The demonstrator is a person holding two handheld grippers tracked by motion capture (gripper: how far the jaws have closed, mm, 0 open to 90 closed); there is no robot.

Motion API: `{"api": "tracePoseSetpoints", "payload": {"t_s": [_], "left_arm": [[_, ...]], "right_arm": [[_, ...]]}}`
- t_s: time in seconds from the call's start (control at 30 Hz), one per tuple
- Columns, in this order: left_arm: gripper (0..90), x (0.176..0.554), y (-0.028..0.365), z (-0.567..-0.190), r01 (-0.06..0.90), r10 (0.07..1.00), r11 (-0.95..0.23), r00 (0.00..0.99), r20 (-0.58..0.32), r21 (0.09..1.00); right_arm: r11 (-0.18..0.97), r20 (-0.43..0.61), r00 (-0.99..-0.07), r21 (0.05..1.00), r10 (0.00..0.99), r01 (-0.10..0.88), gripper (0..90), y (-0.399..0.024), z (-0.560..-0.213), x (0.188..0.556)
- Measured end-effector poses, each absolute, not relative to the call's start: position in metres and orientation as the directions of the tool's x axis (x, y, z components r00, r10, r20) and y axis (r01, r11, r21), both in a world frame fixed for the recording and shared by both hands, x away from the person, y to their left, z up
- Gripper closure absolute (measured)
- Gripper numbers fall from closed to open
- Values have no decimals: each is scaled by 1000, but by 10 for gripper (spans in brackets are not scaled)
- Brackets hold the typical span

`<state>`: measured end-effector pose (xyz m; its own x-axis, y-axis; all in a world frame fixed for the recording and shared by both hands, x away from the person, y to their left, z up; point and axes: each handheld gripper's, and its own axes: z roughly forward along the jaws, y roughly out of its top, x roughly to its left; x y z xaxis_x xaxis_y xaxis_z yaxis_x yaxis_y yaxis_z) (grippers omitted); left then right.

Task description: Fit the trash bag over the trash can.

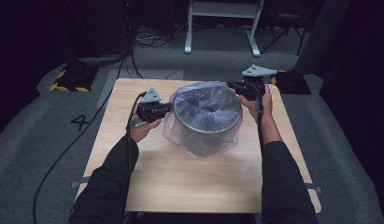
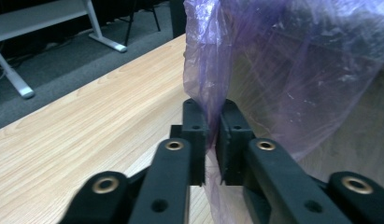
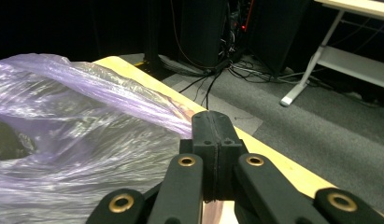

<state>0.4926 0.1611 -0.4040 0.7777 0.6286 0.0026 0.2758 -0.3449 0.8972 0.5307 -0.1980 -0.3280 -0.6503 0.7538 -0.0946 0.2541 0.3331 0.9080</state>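
A round grey bucket (image 1: 207, 122) stands in the middle of the wooden table (image 1: 180, 182), with a thin purple plastic bag (image 1: 180, 133) draped in and over it. My left gripper (image 1: 170, 108) is at the bucket's left side, shut on a fold of the bag (image 2: 283, 70); the film runs down between the pads at the gripper's tip (image 2: 214, 109). My right gripper (image 1: 231, 85) is at the far right of the rim. Its jaws (image 3: 212, 121) are pressed together where the bag's stretched edge (image 3: 87, 116) runs into them.
The table's near half is bare wood. Beyond the far edge are grey carpet, yellow-and-black striped blocks (image 1: 68, 79) at both corners, a white desk frame (image 1: 222, 23) and loose cables. A black cable trails off the table's left side.
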Motion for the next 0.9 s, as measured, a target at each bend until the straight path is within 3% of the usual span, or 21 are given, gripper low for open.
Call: {"api": "tracePoseSetpoints", "payload": {"t_s": [0.3,0.53,0.77,0.9], "left_arm": [[885,502,153,-411,300,630,-338,776,-22,892],[880,506,149,-417,316,645,-343,764,-23,885],[881,510,144,-417,324,660,-338,751,-23,884],[889,514,141,-418,337,661,-339,750,-33,878]], "right_arm": [[235,11,-610,917,792,321,900,-216,-348,536],[201,57,-601,914,797,353,900,-226,-366,536],[214,36,-578,909,815,358,900,-229,-371,538],[176,105,-583,897,806,406,900,-232,-378,543]]}}
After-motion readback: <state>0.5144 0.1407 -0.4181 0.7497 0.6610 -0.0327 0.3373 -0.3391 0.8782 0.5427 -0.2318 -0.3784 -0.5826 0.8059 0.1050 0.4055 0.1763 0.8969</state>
